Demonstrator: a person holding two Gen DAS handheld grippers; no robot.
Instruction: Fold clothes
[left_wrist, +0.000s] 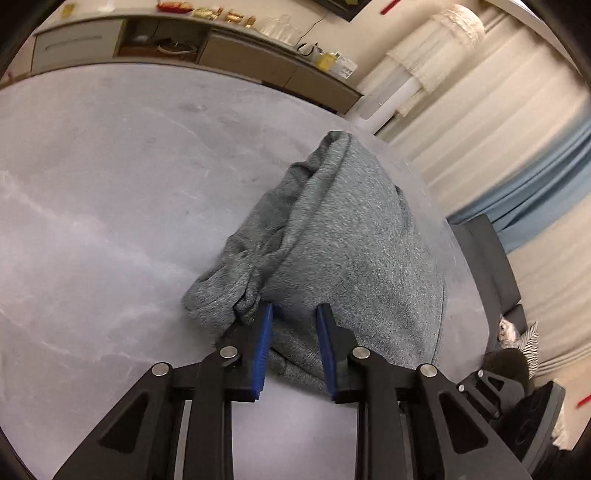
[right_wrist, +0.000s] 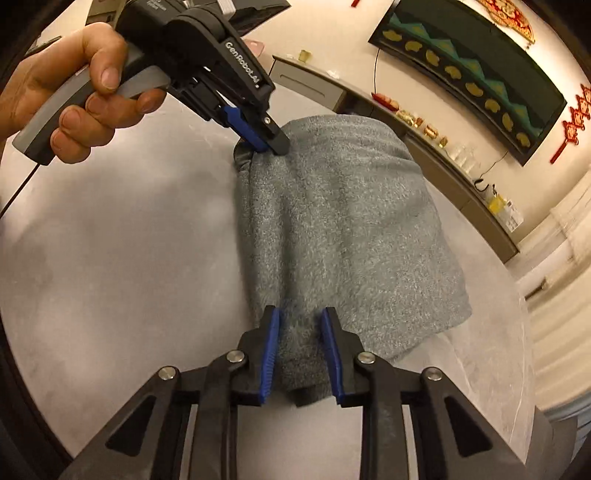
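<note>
The left hand-held gripper (right_wrist: 267, 142), marked "GenRoboAI", looks closed on a bunched corner of the grey garment (right_wrist: 343, 229). The garment lies doubled over on the bench (right_wrist: 110, 258), seemingly mid-fold, edges uneven. The right hand-held gripper (right_wrist: 298, 325) straddles the near edge, part open; grip unclear.

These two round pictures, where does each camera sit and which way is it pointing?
Left wrist view: sits on the left gripper, looking forward along its blue-padded fingers at the grey garment on the grey table; no hand shows, only the other tool's edge at lower right.
Right wrist view: sits on the right gripper, facing the same garment from its other end, toward a sideboard; the person's left hand holds the left gripper there.
Shared: the garment, the table, the sideboard.
</note>
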